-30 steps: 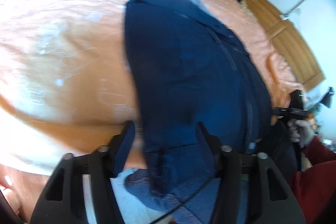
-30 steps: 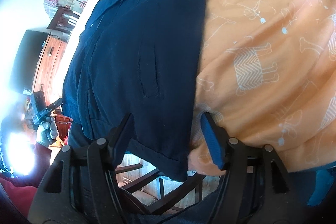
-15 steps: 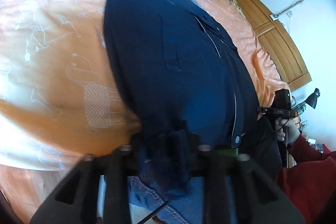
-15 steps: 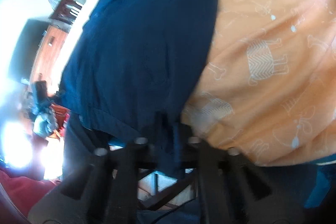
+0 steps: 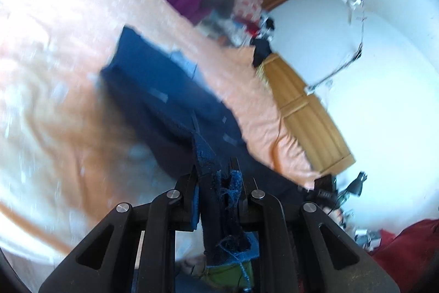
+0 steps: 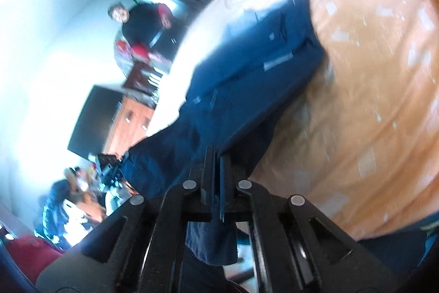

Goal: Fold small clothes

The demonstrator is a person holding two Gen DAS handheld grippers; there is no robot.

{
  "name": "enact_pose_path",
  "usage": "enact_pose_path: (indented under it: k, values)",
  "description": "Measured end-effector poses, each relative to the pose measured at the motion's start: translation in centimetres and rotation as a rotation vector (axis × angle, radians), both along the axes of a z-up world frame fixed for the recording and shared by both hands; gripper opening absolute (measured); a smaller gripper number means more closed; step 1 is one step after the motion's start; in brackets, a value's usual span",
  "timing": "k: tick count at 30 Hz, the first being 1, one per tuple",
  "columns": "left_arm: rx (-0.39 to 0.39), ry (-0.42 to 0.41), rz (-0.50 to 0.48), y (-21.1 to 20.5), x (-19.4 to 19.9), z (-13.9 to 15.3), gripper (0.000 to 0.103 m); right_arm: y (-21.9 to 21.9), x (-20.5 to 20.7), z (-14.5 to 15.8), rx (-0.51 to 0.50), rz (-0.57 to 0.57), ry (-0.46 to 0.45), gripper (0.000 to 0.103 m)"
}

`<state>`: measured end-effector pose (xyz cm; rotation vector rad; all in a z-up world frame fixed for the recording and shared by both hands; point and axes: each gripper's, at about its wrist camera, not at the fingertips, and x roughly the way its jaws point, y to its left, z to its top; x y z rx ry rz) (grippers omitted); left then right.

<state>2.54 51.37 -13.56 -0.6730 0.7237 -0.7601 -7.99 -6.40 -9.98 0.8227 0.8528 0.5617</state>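
My left gripper [image 5: 219,183] is clamped on the frayed hem of the navy jacket [image 5: 164,89], which is lifted at my end, its far end lying on the orange bedspread [image 5: 55,32]. My right gripper [image 6: 216,164] pinches the other hem corner. I judge the thin right bite could slip, dropping the fold crooked.

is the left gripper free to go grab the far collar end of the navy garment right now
Probably not: the left gripper is shut on the navy garment's near hem, so it must let go first.
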Motion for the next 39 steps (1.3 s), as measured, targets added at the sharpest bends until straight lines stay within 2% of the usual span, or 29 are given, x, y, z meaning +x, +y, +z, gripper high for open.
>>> enact_pose_path:
  k: [5,10,13,15,17,18,19,20,21,22,23,24,26,29,32,33,36,39]
  values:
    - [-0.052,-0.055,0.024,-0.3,3.9,3.1,0.016,-0.8,3.7,2.5,0.048,-0.035,-0.063,0.001]
    - [-0.044,-0.091,0.050,-1.3,10.5,6.4,0.016,-2.5,11.4,4.4,0.054,-0.072,-0.079,0.000]
    - [-0.035,-0.078,0.076,-1.7,15.8,7.2,0.017,-3.7,17.1,3.7,0.041,-0.096,-0.046,0.000]
    - [0.007,-0.045,0.111,-2.1,20.2,6.6,0.020,-4.3,20.9,2.3,0.020,-0.110,-0.007,0.001]
    - [0.024,0.001,0.147,-2.3,23.6,5.1,0.030,-4.8,24.5,0.0,0.011,-0.111,0.045,0.005]
    - [0.052,0.022,0.170,-2.5,25.6,3.9,0.031,-5.2,25.8,-1.3,0.001,-0.120,0.070,0.010]
    - [0.075,0.061,0.199,-2.5,27.8,2.2,0.037,-5.6,27.4,-2.8,-0.020,-0.132,0.104,0.013]
    - [0.083,0.104,0.217,-2.4,29.2,0.5,0.044,-5.7,28.4,-4.0,-0.042,-0.141,0.127,0.023]
    - [0.113,0.171,0.236,-2.4,31.6,-1.8,0.045,-6.0,29.3,-5.1,-0.076,-0.163,0.149,0.043]
    - [0.151,0.210,0.255,-2.4,32.9,-3.4,0.045,-6.4,30.0,-6.2,-0.102,-0.183,0.170,0.050]
    - [0.182,0.241,0.271,-2.3,33.8,-4.6,0.045,-6.4,30.2,-6.9,-0.102,-0.184,0.176,0.054]
    - [0.210,0.277,0.275,-2.3,34.8,-6.0,0.045,-6.3,30.4,-7.5,-0.116,-0.178,0.182,0.055]
    - [0.241,0.270,0.268,-2.5,35.2,-6.5,0.045,-5.6,30.6,-7.7,-0.183,-0.153,0.169,0.056]
    - [0.312,0.192,0.227,-3.2,34.6,-5.3,0.046,-3.7,31.1,-6.9,-0.305,-0.094,0.119,0.057]
    - [0.433,0.114,0.207,-3.8,34.1,-3.5,0.051,-2.5,32.2,-6.7,-0.393,-0.045,0.072,0.057]
    - [0.501,0.079,0.199,-4.2,34.4,-2.8,0.051,-2.1,32.7,-6.8,-0.421,-0.030,0.063,0.057]
    - [0.575,0.049,0.119,-5.3,36.1,-1.5,0.051,-1.3,34.4,-7.7,-0.476,-0.005,0.057,0.061]
    - [0.653,0.041,0.046,-6.5,37.4,-2.3,0.051,-1.0,35.4,-8.4,-0.501,0.001,0.063,0.061]
